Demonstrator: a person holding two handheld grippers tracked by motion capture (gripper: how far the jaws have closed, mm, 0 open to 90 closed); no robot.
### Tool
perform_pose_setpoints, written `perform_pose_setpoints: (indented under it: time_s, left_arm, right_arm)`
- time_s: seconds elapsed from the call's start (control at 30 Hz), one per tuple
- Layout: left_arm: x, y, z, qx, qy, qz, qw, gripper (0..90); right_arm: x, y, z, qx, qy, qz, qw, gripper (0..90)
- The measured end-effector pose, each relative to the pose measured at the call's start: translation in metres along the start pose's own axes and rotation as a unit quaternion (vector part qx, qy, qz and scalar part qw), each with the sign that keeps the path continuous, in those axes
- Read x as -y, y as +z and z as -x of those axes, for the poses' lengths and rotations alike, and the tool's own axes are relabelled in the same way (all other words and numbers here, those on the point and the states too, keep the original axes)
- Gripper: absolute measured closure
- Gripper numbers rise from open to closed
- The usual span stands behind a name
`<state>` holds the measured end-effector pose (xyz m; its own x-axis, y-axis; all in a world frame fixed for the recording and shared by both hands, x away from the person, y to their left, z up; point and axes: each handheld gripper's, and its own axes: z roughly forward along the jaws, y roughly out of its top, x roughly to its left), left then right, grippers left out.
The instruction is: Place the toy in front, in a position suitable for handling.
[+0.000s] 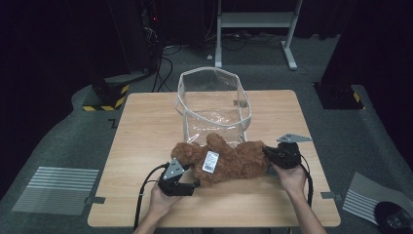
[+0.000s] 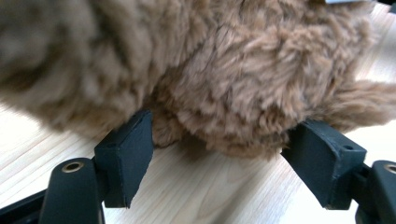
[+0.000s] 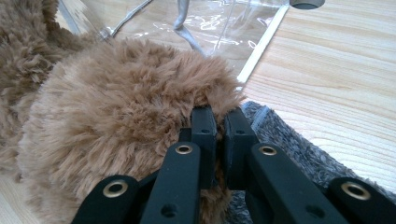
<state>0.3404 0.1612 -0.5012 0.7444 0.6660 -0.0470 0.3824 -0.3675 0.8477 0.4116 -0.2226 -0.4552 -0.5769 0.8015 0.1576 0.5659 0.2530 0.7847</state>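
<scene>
High view: brown plush bear [image 1: 221, 161] lying on its side on wooden table [image 1: 146, 126], near the front edge, white tag [image 1: 210, 161] facing up, top of bear touching the base of clear plastic bag [image 1: 214, 105] standing open just behind it

Left gripper [image 1: 192, 184] at the bear's lower left end, held low over the tabletop by left hand [image 1: 160, 197], cable trailing back toward the table edge

Right gripper [image 1: 267, 153] at the bear's right end, held by right hand [image 1: 292, 175], grey three-cornered plate on top

Left gripper view: jaws spread wide, a bulge of brown fur between them; fingertips [image 2: 126, 149] set at the fur's edges, left one brushing the pile, right one just beside it, no squeeze on the toy; bare wood below

Right gripper view: jaws nearly together, pinching a tuft of the bear's fur between the fingertips [image 3: 205, 126]; grey fuzzy fabric [image 3: 289, 140] lying just right of the jaws on the table, clear bag's white-trimmed edge behind the bear
</scene>
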Motion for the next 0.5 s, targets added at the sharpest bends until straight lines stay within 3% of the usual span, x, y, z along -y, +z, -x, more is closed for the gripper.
perform_pose_setpoints:
  time_s: [0.1, 0.17, 0.33, 0.43, 0.5]
  left_arm:
    - [-0.002, 0.003, 0.003, 0.008, 0.007, 0.002, 0.9999, 33.1]
    - [-0.005, 0.004, 0.007, 0.015, 0.016, 0.001, 0.9998, 48.7]
    - [-0.007, 0.003, 0.001, 0.036, -0.002, 0.000, 0.9993, 69.0]
    - [-0.009, -0.001, 0.004, 0.033, 0.001, -0.001, 0.9995, 76.4]
    - [-0.011, -0.007, 0.006, 0.042, -0.004, 0.001, 0.9991, 78.8]
  right_arm:
    - [0.000, 0.001, -0.001, -0.002, 0.002, -0.001, 1.0000, 85.4]
    - [0.000, 0.002, -0.002, -0.004, -0.002, -0.003, 1.0000, 85.5]
    - [0.000, 0.001, -0.004, -0.004, -0.009, -0.004, 0.9999, 85.5]
    - [0.000, -0.002, -0.007, 0.000, -0.025, 0.000, 0.9997, 85.5]
    - [0.000, -0.005, -0.010, 0.002, -0.034, 0.002, 0.9994, 85.6]
